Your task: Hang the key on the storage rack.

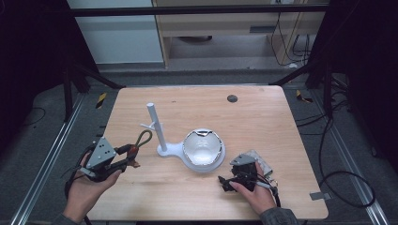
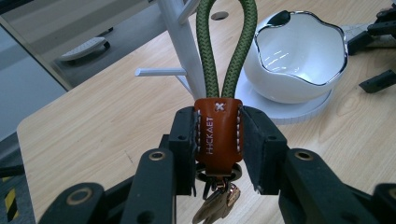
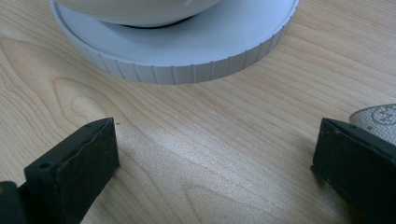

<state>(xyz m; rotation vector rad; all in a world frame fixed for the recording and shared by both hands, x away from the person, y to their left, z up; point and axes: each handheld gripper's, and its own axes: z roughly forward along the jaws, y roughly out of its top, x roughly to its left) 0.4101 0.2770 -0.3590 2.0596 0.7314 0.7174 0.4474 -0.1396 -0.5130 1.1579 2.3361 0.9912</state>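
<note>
The left gripper has its fingers clamped on the brown leather tab of a key strap, one black pad pressing each side of the tab. Out of the top of the tab rises a green braided cord loop, standing upright beyond the fingers; under the tab a metal ring and brass-coloured keys hang down between the gripper's arms. In the high view the left gripper sits near the left edge of the tabletop, held in the person's left hand, and the cord loop points toward the white stand, a thin upright post with short side pegs. The loop is close to the lowest peg but apart from it.

The right gripper has its fingers spread wide with nothing between them, just bare wood grain. It rests low on the tabletop, aimed at the ribbed white base near it. In the high view the right gripper lies in the right hand near the front edge, just beside a white bowl with a wavy silver rim that sits on that round base, which joins the foot of the stand.
</note>
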